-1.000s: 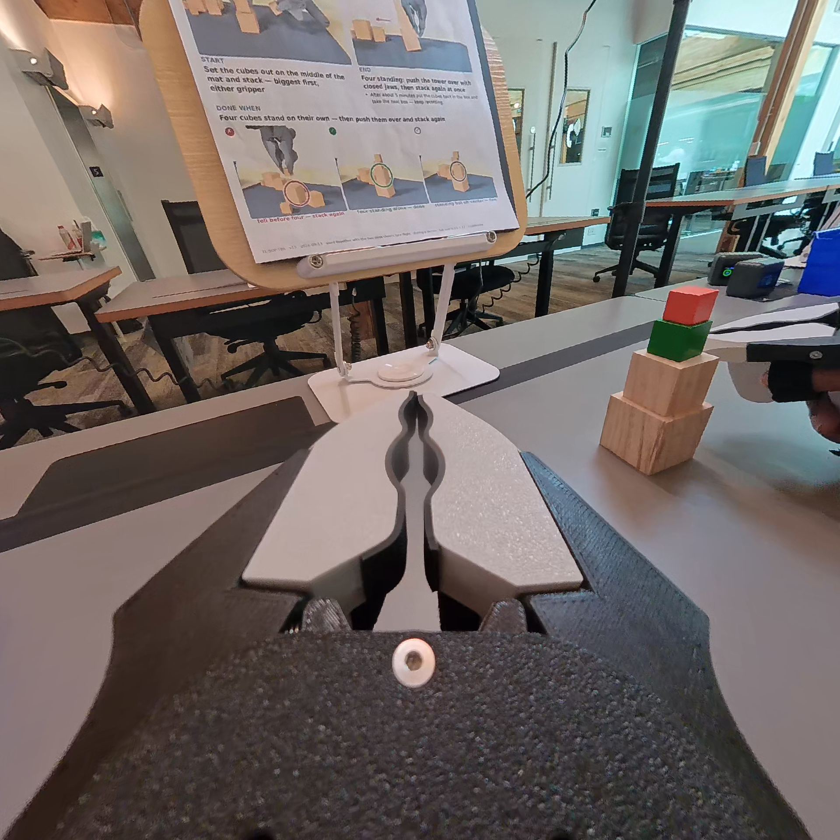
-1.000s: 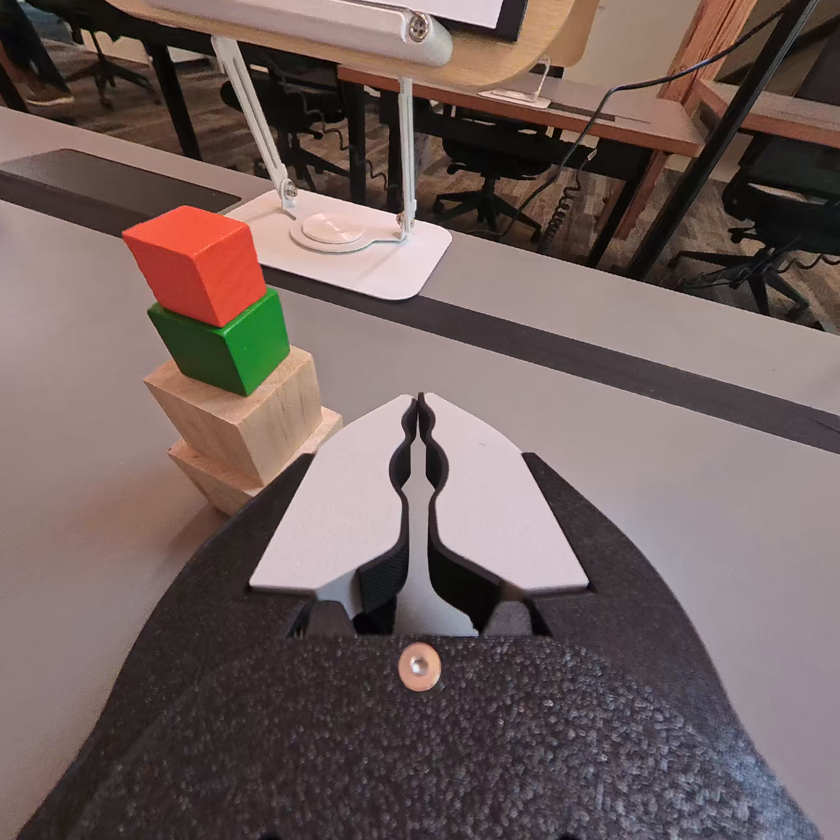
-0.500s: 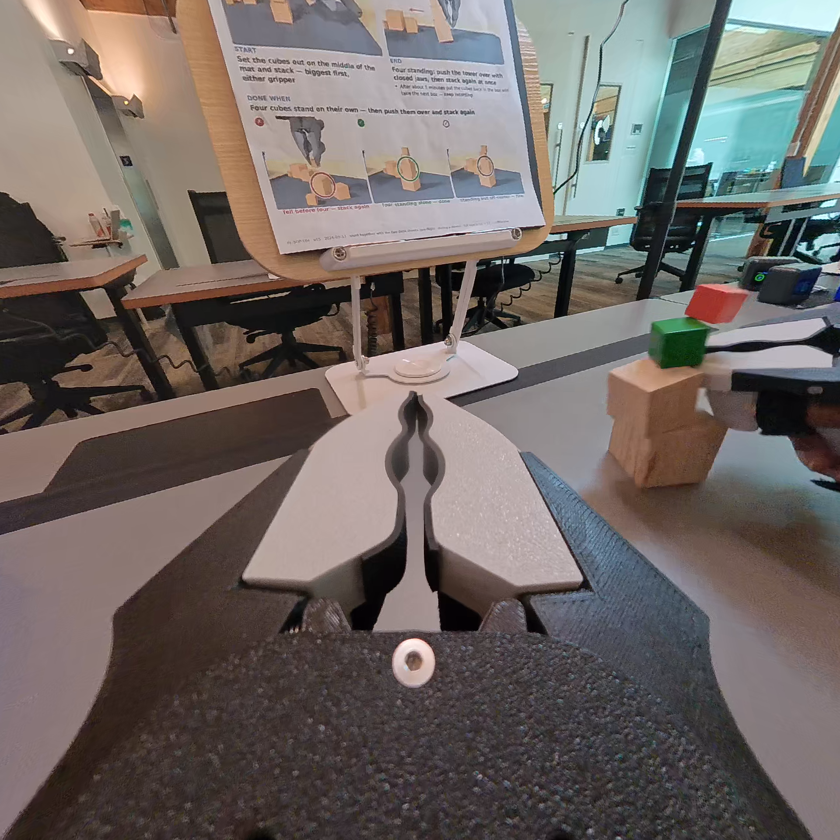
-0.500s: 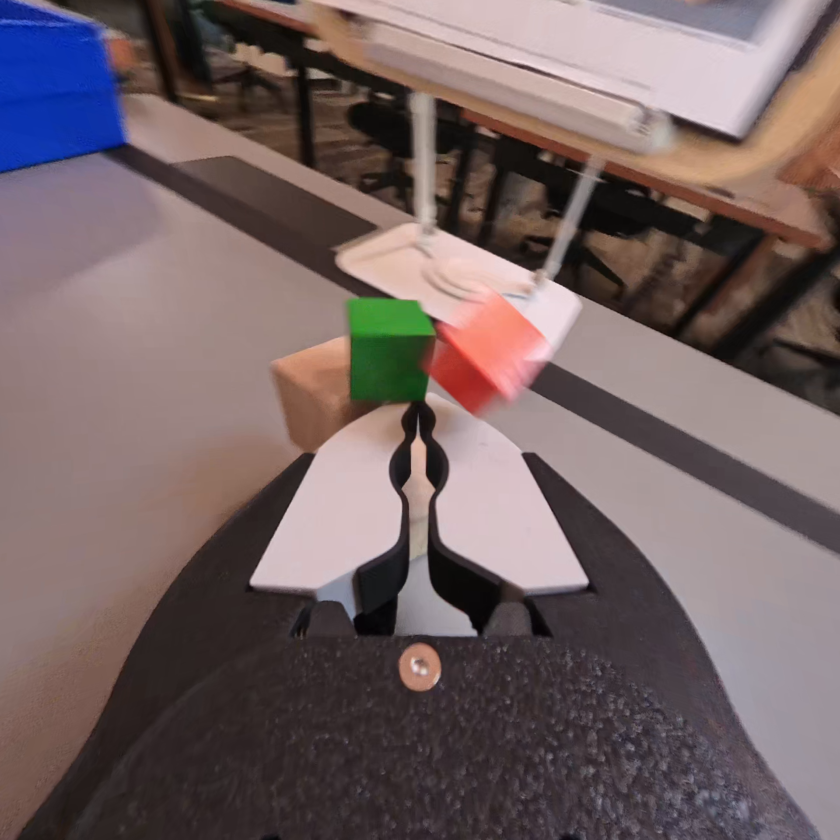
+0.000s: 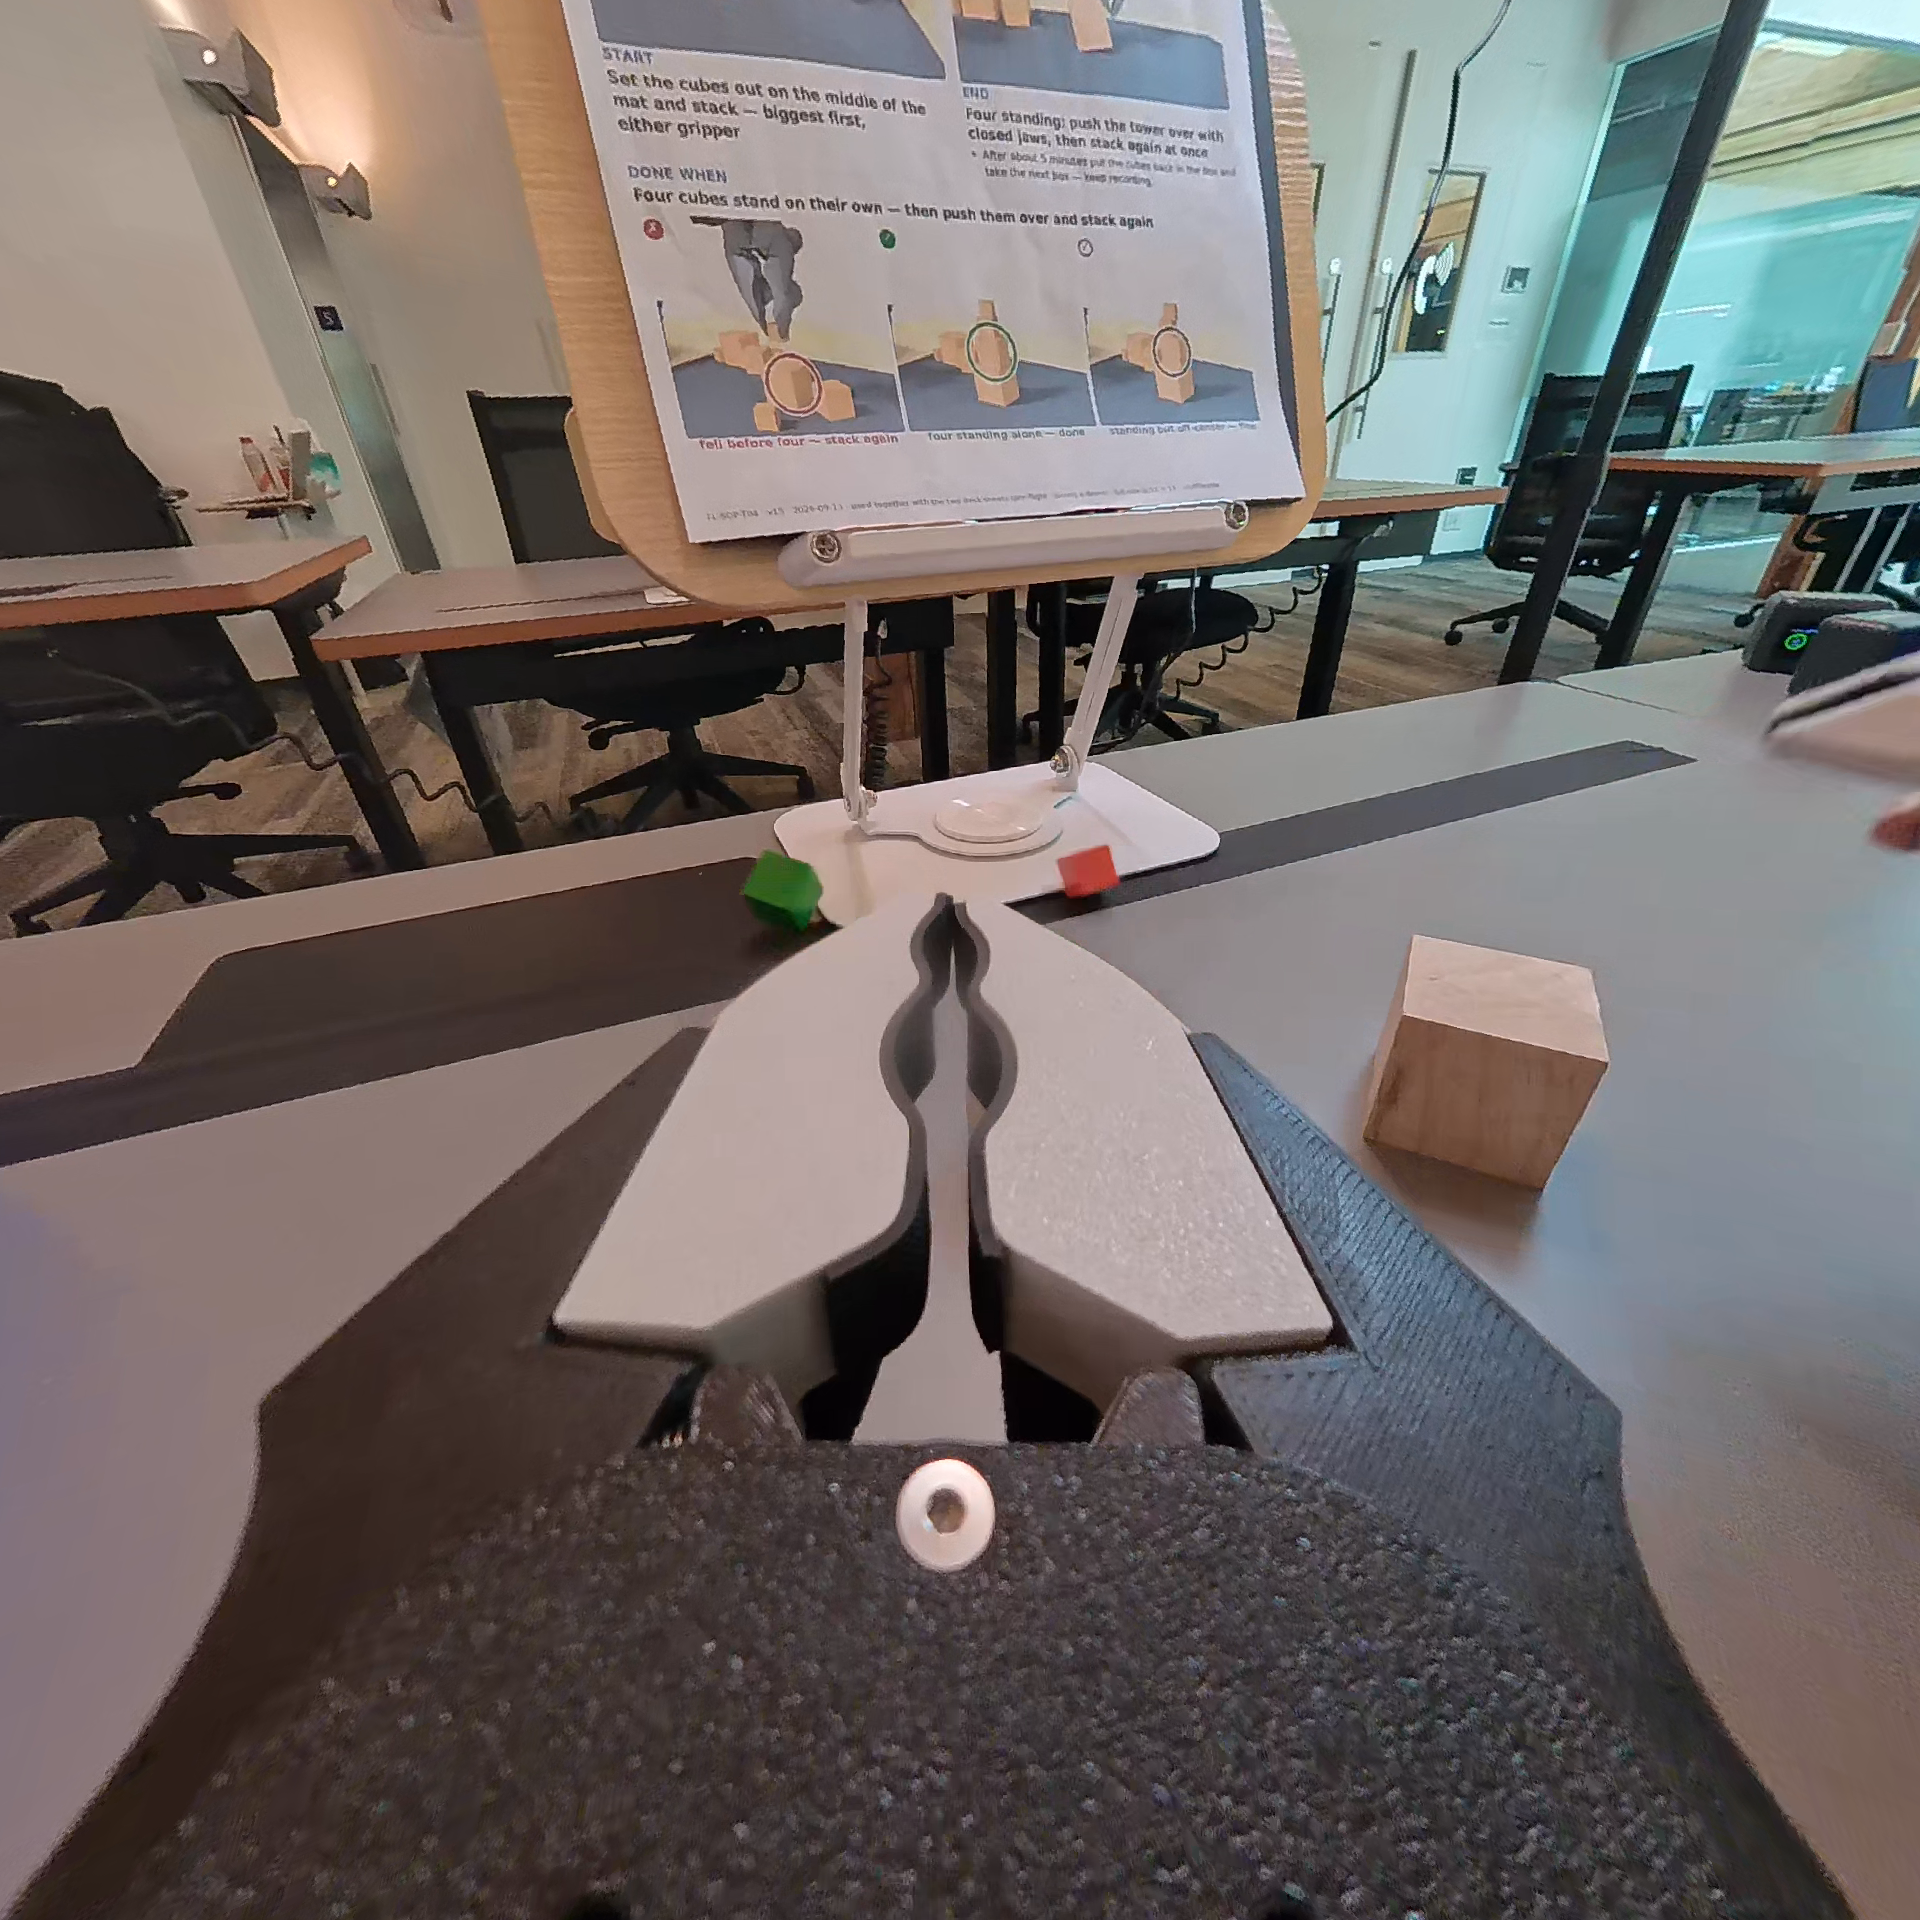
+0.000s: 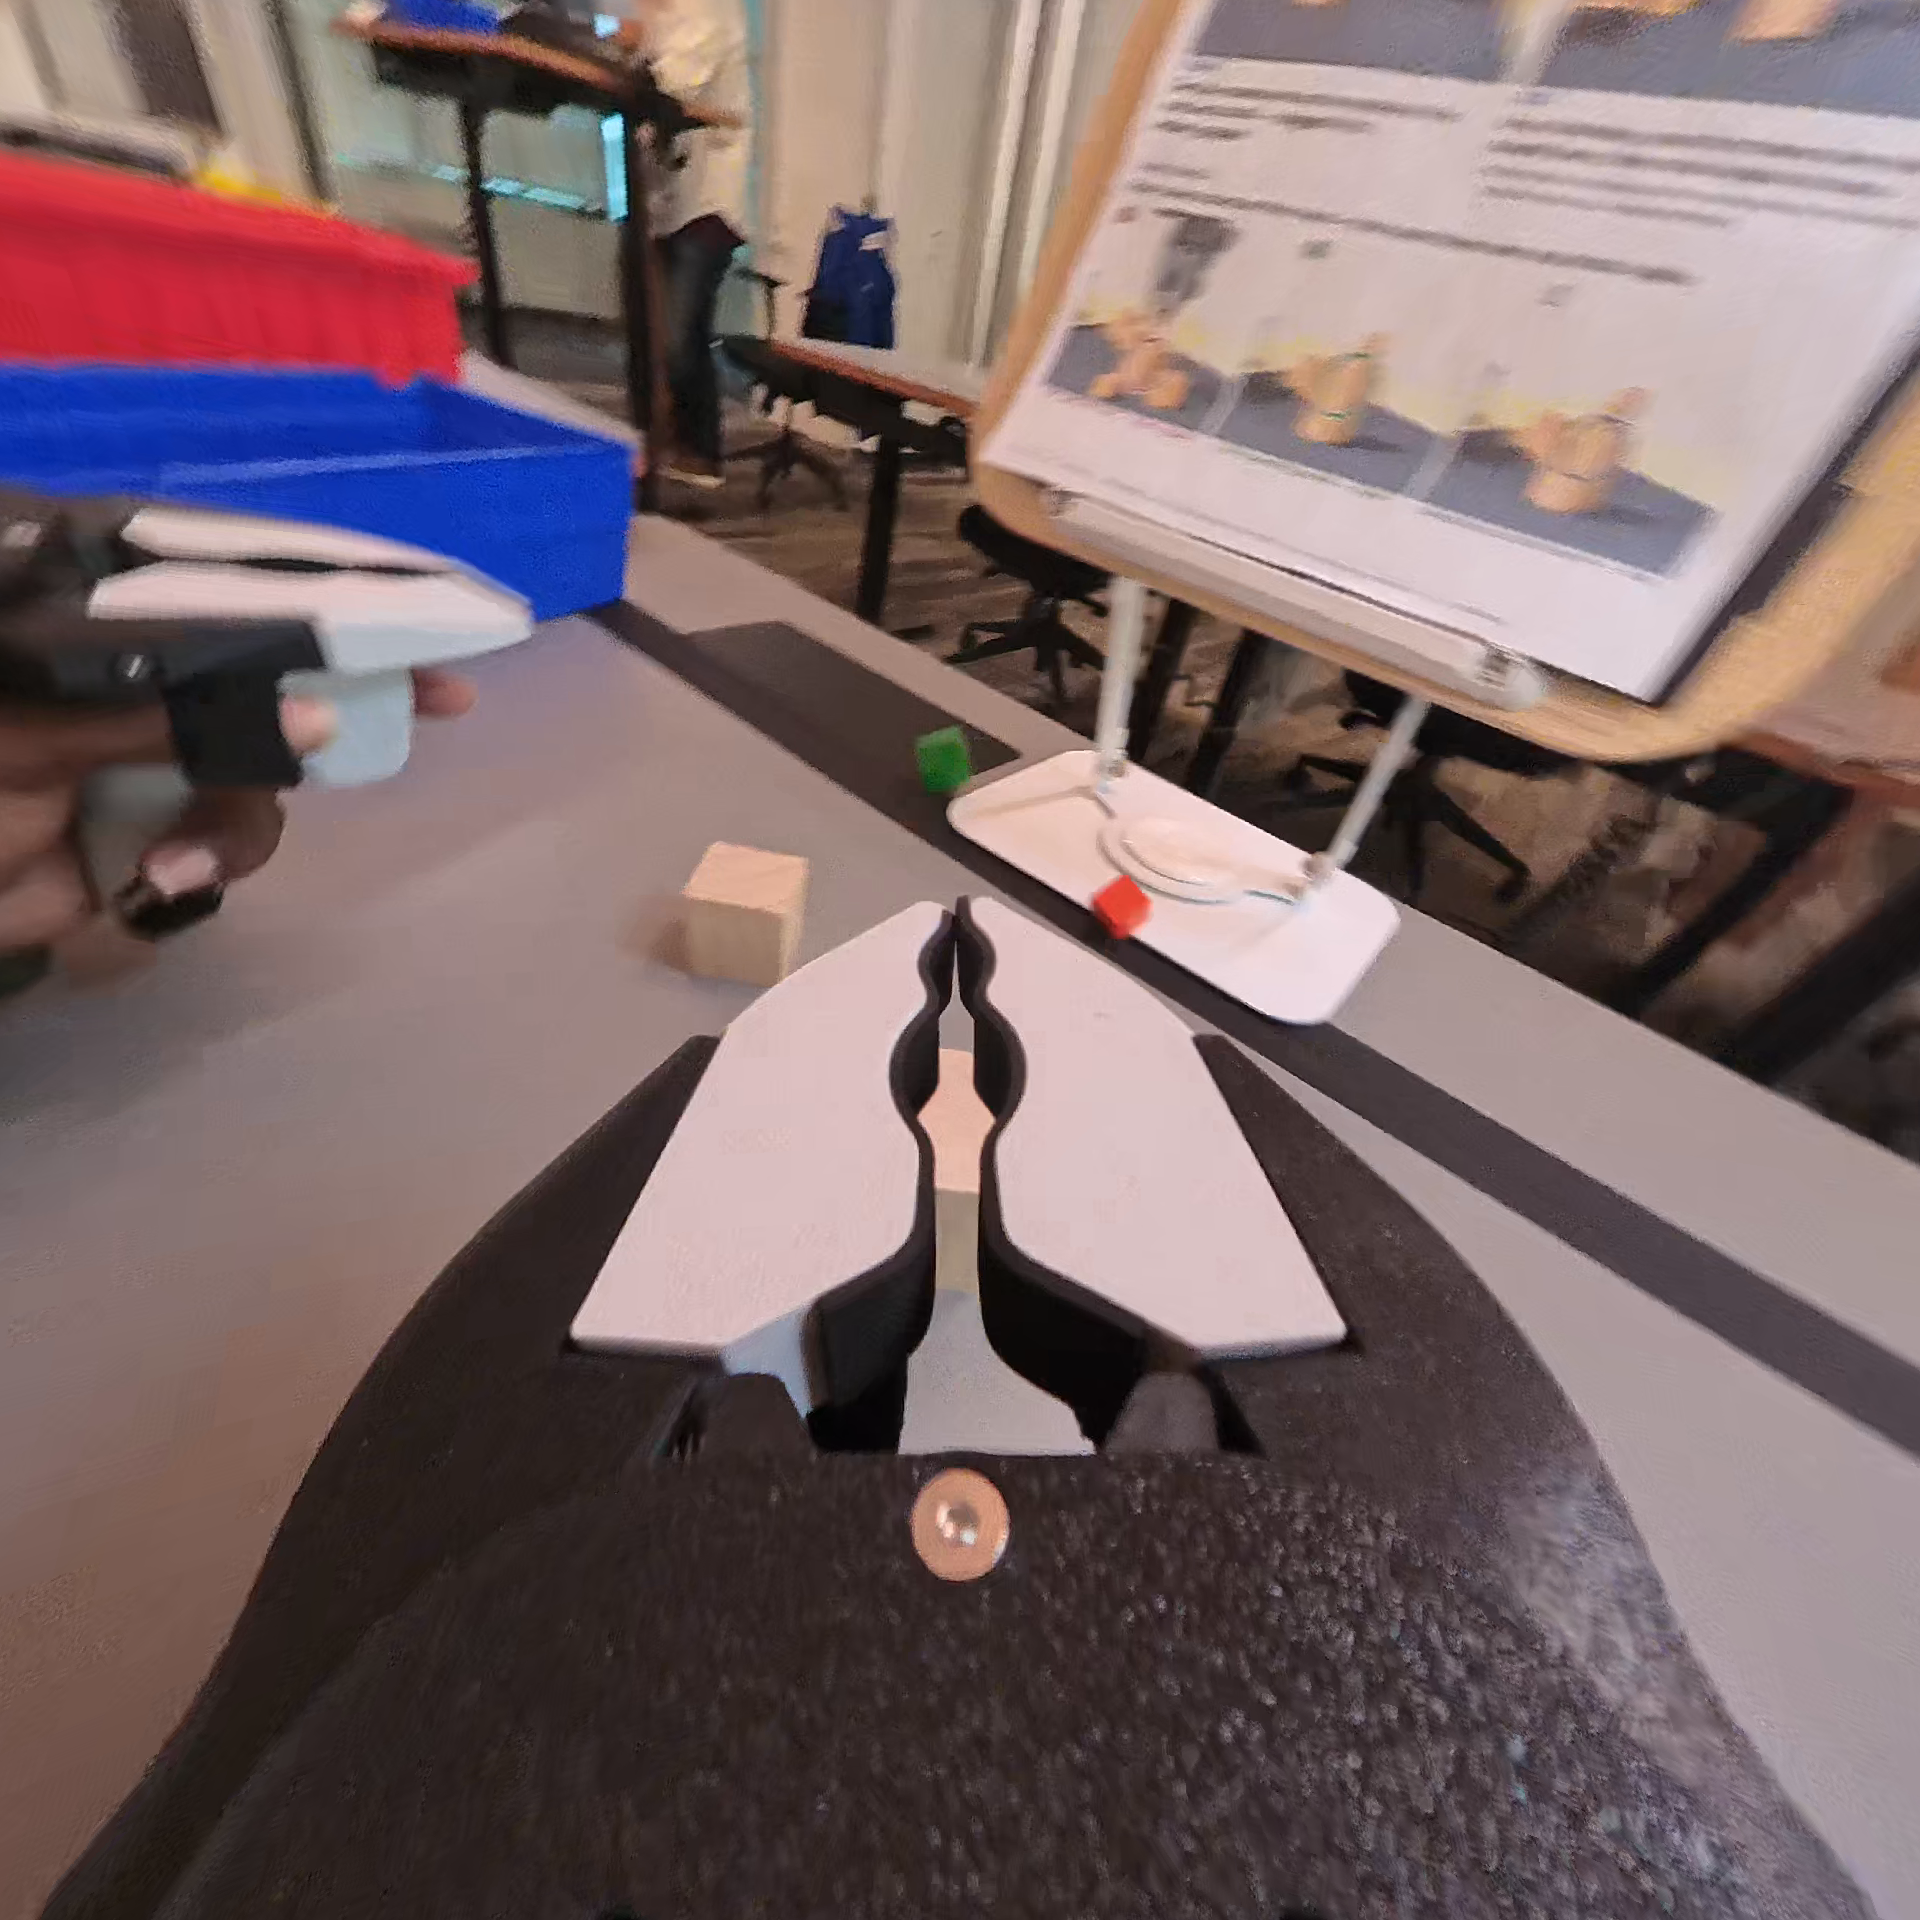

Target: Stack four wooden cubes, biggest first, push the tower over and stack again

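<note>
Left wrist view: left gripper closed on nothing, above grey table; wood cube to its right, green cube and red cube by white stand base. Printed sheet w/ text + pics on stand. Right gripper closed, empty, over a second wood cube.

A grey table with a dark strip near its far edge carried two wooden cubes, a green cube, a red cube and a white stand base.
</note>
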Demonstrator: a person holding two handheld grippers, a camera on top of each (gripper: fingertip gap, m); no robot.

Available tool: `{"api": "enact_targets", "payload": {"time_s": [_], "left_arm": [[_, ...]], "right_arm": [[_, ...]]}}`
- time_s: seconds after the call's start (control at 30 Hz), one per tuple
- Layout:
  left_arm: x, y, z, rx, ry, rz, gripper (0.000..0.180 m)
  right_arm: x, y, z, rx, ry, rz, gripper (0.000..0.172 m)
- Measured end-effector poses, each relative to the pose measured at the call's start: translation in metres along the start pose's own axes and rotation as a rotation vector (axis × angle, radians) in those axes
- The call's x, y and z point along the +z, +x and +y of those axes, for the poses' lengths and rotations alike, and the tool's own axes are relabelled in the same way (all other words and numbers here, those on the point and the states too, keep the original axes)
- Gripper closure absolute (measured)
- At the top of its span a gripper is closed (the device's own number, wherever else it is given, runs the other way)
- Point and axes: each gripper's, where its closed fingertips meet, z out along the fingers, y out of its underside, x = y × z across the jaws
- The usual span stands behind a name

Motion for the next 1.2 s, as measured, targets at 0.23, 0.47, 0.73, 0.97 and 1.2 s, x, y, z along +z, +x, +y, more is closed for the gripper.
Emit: {"api": "enact_targets", "payload": {"time_s": [0.23, 0.47, 0.73, 0.97, 1.2], "left_arm": [[0.004, 0.004, 0.009, 0.012, -0.034, 0.011, 0.18], [0.005, 0.006, 0.005, 0.018, -0.022, 0.019, 0.18], [0.006, 0.013, 0.004, -0.004, -0.01, 0.065, 0.18], [0.009, 0.042, 0.01, 0.014, -0.043, 0.212, 0.18], [0.017, 0.114, 0.038, -0.001, -0.255, 0.397, 0.143]], "right_arm": [[-0.051, 0.074, 0.009, 0.181, 0.108, 0.264, 0.172], [-0.067, 0.108, 0.013, 0.214, 0.135, 0.317, 0.172], [-0.063, 0.113, 0.028, 0.253, 0.104, 0.312, 0.172], [-0.065, 0.113, 0.027, 0.164, 0.077, 0.335, 0.17], [-0.065, 0.117, 0.028, 0.067, 0.041, 0.377, 0.166]]}}
